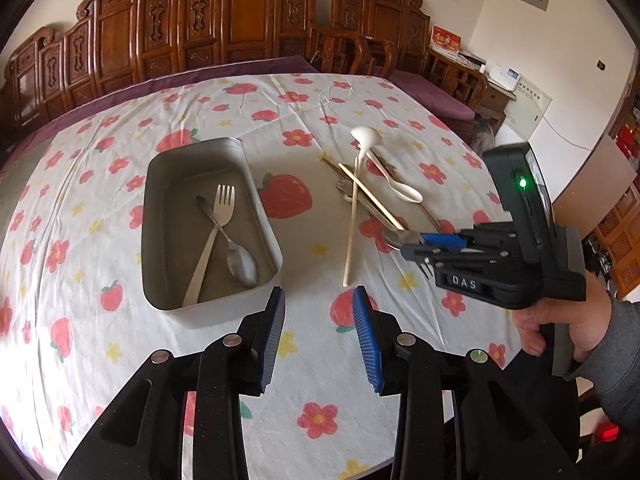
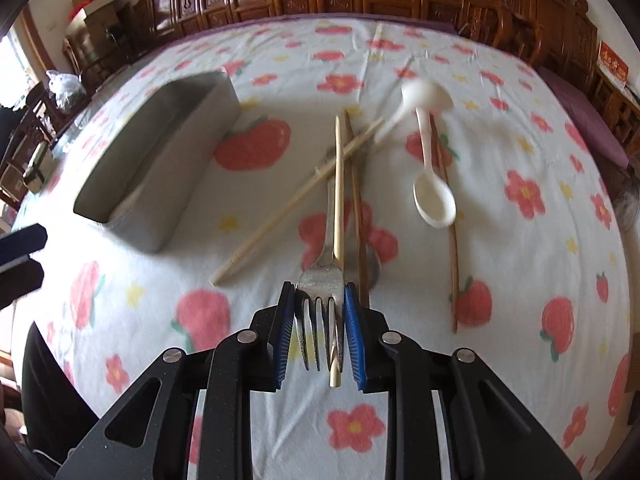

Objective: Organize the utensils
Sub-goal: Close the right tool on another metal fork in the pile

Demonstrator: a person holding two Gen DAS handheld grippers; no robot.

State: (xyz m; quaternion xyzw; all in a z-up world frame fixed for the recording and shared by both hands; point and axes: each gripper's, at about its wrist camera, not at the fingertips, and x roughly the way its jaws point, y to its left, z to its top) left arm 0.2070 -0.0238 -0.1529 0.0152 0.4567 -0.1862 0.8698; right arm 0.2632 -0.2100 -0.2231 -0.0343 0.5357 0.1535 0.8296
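Both grippers are black two-finger tools with blue ribbed pads. Right gripper (image 2: 320, 332) is clamped on the head of a silver metal fork (image 2: 320, 280), tines pointing back toward its camera, and a pale bamboo chopstick (image 2: 339, 208) is pinched in beside the fork against the right-hand pad. Left gripper (image 1: 320, 328) hangs over the tablecloth with its jaws apart and nothing between them.

At about ten o'clock from the left gripper sits a rectangular stainless steel tray (image 1: 160, 200) with rounded corners. Inside it I count two pieces: one steel fork (image 1: 216, 232) and one steel spoon (image 1: 240, 256), crossed over each other.

At one o'clock from the left gripper lies the loose pile. Counting there: two white plastic spoons, one with its bowl toward the far side (image 1: 366, 138) and one with its bowl toward the near side (image 1: 404, 190); two pale chopsticks, the second one (image 1: 351, 224) crossing the clamped one; two darker brown chopsticks (image 2: 450, 208); and a metal spoon bowl (image 2: 374, 268) half hidden under the sticks. More may lie beneath, I cannot tell.

Everything rests on a white tablecloth printed with red flowers and strawberries (image 1: 312, 400). A person's hand (image 1: 560, 328) in a grey sleeve grips the right tool's handle. Carved dark wooden chairs (image 1: 248, 20) line the far side.
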